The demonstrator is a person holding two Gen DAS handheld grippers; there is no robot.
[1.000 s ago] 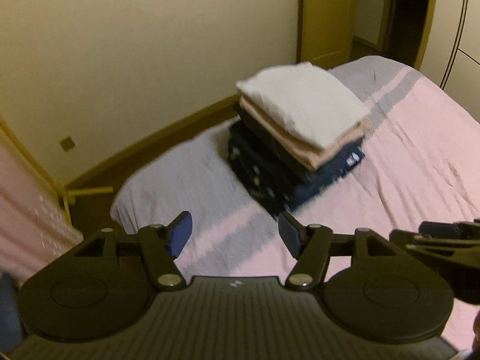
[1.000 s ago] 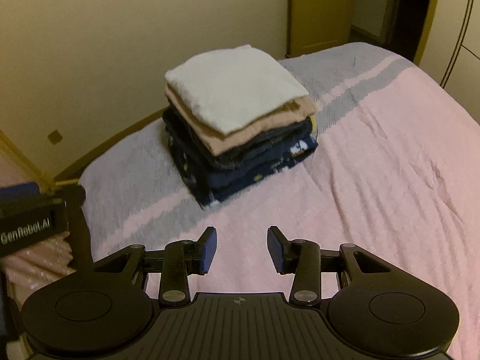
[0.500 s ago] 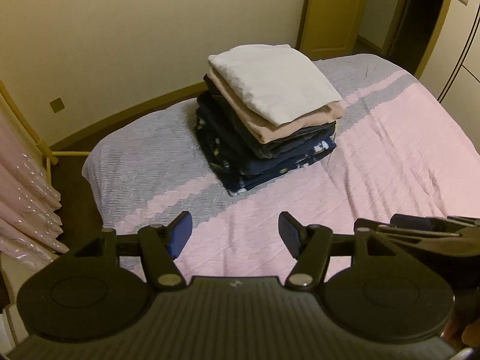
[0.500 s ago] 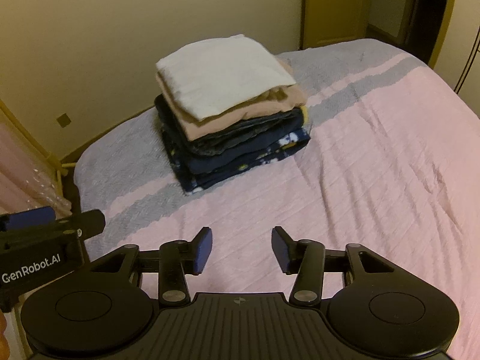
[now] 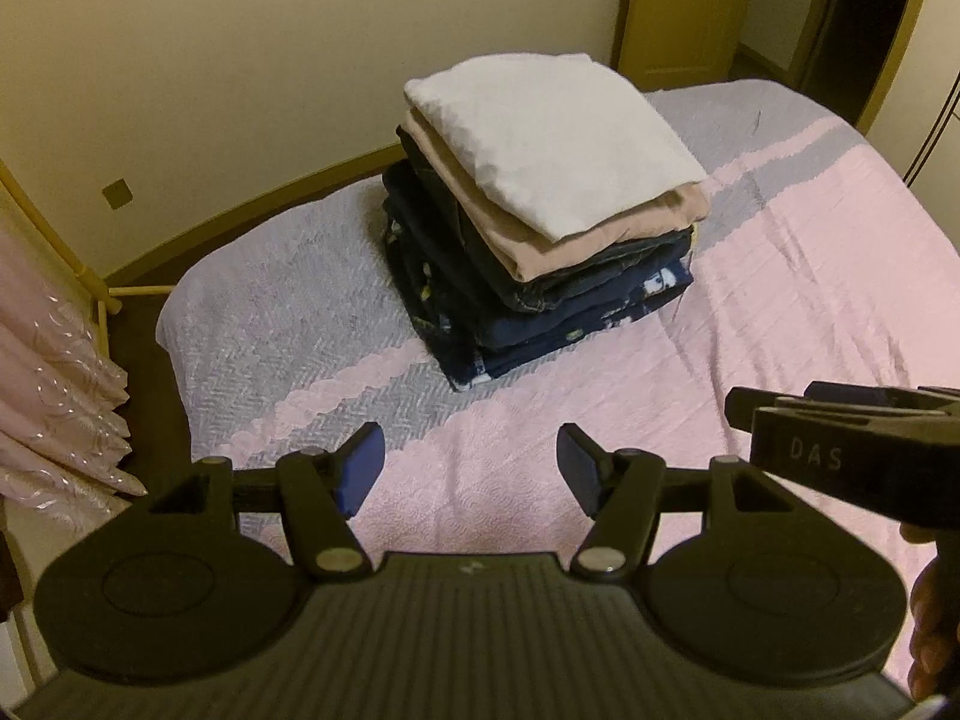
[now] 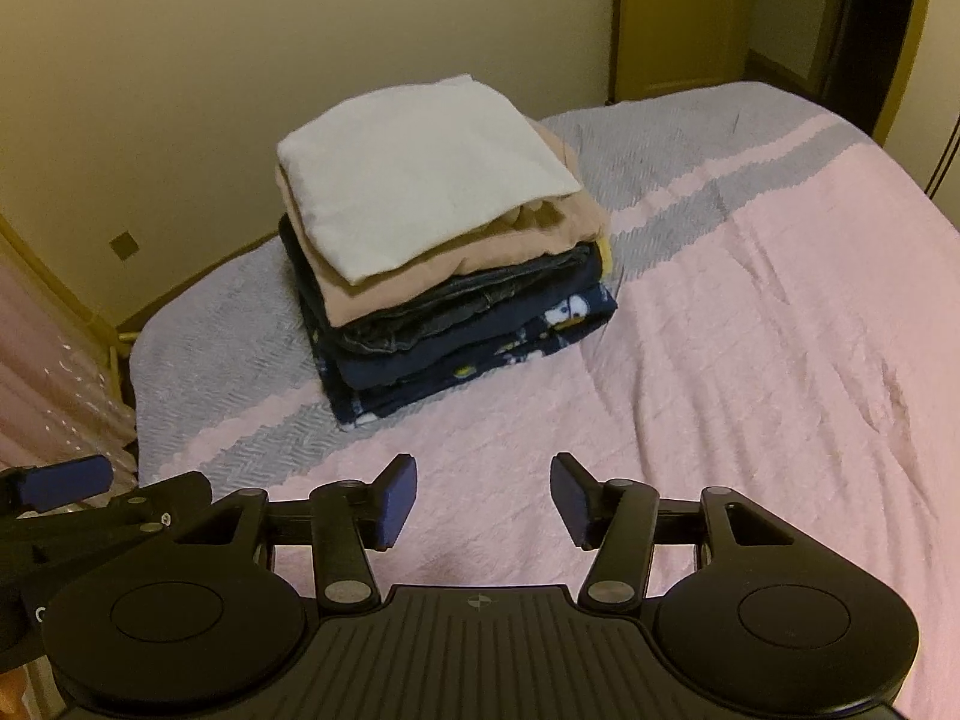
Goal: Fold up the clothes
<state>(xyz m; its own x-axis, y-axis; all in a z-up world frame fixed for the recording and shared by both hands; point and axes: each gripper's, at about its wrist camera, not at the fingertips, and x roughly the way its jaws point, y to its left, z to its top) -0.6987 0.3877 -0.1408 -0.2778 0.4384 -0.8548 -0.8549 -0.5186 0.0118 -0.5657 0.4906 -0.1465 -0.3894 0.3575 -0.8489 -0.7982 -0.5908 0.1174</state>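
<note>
Clothes [image 5: 540,240] folded, stacked on bed [image 5: 810,300].
Bed pink and grey; stack sits toward its far corner, white piece [image 5: 552,138] on top. Left tool [image 5: 471,468] released, empty, over bedspread. Right tool [image 6: 483,498] empty, its jaws just been opening.

Dim, warm yellowish indoor light fills both views, leaving the wall [image 5: 240,60] evenly lit and colours muddy. Fisheye bending curves the bed [image 5: 810,300] toward dark vignetted corners at 1 and 5 o'clock. The clothes stack [image 6: 432,252] looks slightly soft, throwing a faint shadow toward 6 o'clock.
</note>
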